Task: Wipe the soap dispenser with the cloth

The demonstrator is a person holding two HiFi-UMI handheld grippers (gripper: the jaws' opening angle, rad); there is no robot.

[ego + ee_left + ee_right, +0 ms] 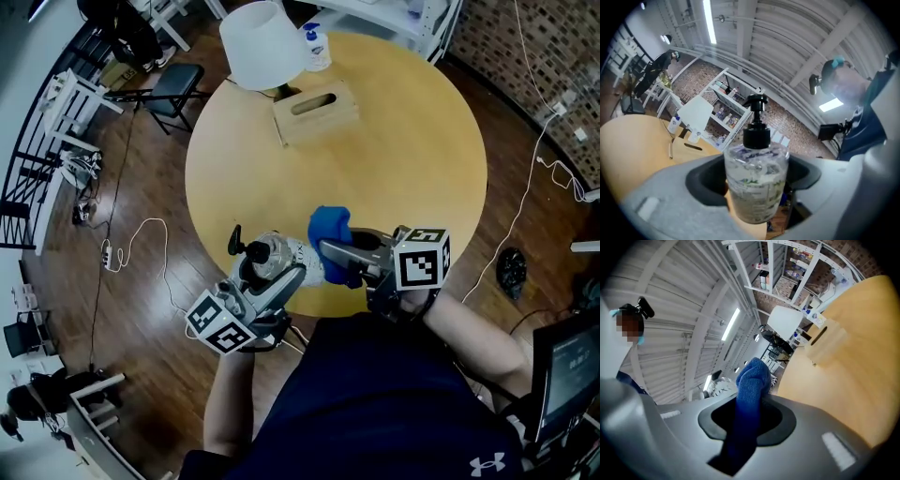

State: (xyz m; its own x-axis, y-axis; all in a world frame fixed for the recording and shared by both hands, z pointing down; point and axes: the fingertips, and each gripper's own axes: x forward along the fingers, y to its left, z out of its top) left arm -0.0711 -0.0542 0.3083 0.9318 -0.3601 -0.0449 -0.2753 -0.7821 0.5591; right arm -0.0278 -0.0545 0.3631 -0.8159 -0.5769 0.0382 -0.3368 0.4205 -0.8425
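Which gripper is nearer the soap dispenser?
Left. The left gripper is shut on the soap dispenser; the right gripper, gripping the blue cloth, sits just beside it.

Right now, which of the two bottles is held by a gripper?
The clear bottle with the black pump, in the left gripper; the blue-capped one stands on the table beside the lamp.

Round wooden table (403, 141) fills the middle, with dark plank floor (141, 309) all around it. A white lampshade (261, 42) and a wooden tissue box (315, 112) sit near its far edge. 1 dark chair (173, 89) stands left, brick wall (525, 56) top right, white shelving (787, 268) beyond, strip light (708, 21) overhead.
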